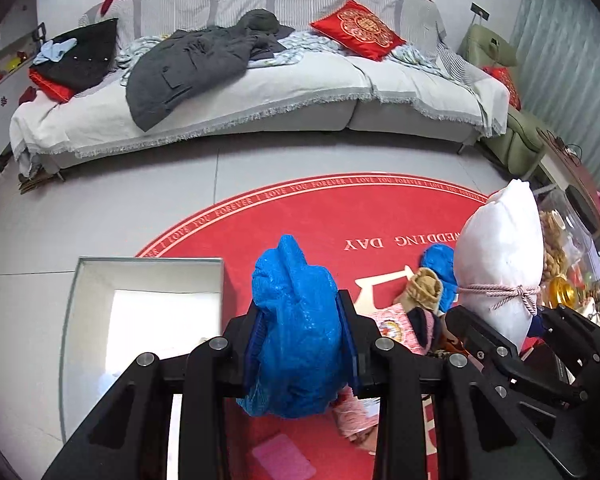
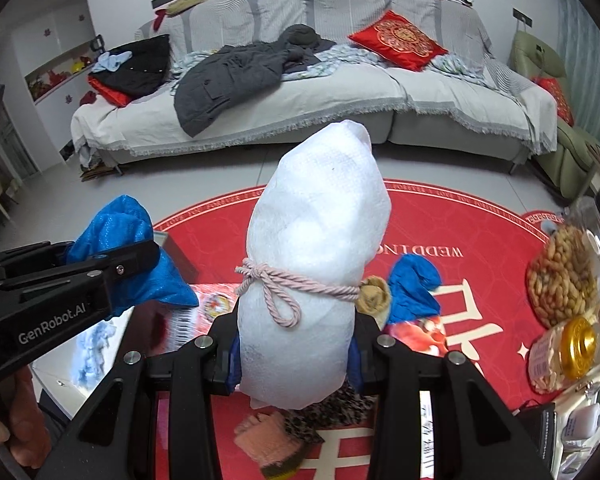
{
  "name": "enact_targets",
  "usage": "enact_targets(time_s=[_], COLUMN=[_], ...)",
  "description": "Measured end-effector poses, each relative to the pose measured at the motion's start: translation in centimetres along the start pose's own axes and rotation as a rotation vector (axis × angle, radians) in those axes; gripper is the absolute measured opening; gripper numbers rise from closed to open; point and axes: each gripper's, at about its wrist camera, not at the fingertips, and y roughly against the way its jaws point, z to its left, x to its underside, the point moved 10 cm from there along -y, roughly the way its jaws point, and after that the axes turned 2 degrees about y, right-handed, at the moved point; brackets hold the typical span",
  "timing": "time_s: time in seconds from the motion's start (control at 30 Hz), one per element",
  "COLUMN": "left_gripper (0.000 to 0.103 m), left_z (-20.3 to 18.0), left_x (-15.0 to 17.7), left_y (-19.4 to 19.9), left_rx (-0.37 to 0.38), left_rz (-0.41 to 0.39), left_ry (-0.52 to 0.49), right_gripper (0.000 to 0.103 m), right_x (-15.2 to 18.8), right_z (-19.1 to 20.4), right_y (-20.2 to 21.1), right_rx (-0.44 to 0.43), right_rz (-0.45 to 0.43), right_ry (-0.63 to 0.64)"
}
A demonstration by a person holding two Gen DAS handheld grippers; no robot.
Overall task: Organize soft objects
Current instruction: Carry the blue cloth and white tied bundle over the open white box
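My left gripper [image 1: 300, 344] is shut on a crumpled blue fabric bundle [image 1: 296, 312], lifted above a glass table. Seen from the right wrist view, that same blue fabric bundle [image 2: 116, 240] sits in the left gripper [image 2: 112, 264] at the left. My right gripper [image 2: 296, 348] is shut on a white padded roll [image 2: 319, 240] tied with a pink cord [image 2: 276, 284]. The white roll [image 1: 499, 256] stands upright at the right of the left wrist view. A second blue cloth [image 2: 413, 288], a tan rolled cloth [image 2: 373, 294] and patterned fabrics [image 1: 395, 324] lie below.
A white open box [image 1: 148, 300] sits at the left on the table. Jars of peanuts [image 2: 563, 272] and a gold-lidded jar [image 2: 579, 340] stand at the right. A red round rug [image 1: 339, 216] covers the floor before a grey sofa [image 1: 260, 92] strewn with a dark coat and cushions.
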Motion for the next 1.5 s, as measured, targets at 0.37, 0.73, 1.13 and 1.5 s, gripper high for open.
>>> enact_targets(time_s=[0.37,0.73,1.13,1.5], left_gripper=[0.035,0.035,0.035,0.035], left_z=[4.1,8.3,11.8,14.4], left_x=[0.9,2.5,5.7,8.6], left_y=[1.2,1.8,2.4,2.3], left_rx=[-0.039,-0.088,-0.115,-0.134], left_rz=[-0.017,-0.004,0.04,0.068], left_ry=[0.049,0.094,0.147,0.187], right_gripper=[0.043,0.043,0.043,0.043], right_x=[-0.3,0.5,2.4,4.5], right_z=[4.9,9.4,13.4,16.5], right_y=[-0.1,-0.5,-0.6,-0.8], right_rx=[-0.033,-0.064,-0.089,-0.118], right_rz=[0.001,0.019,0.057,0.081], right_ry=[0.079,0.151,0.232,0.298])
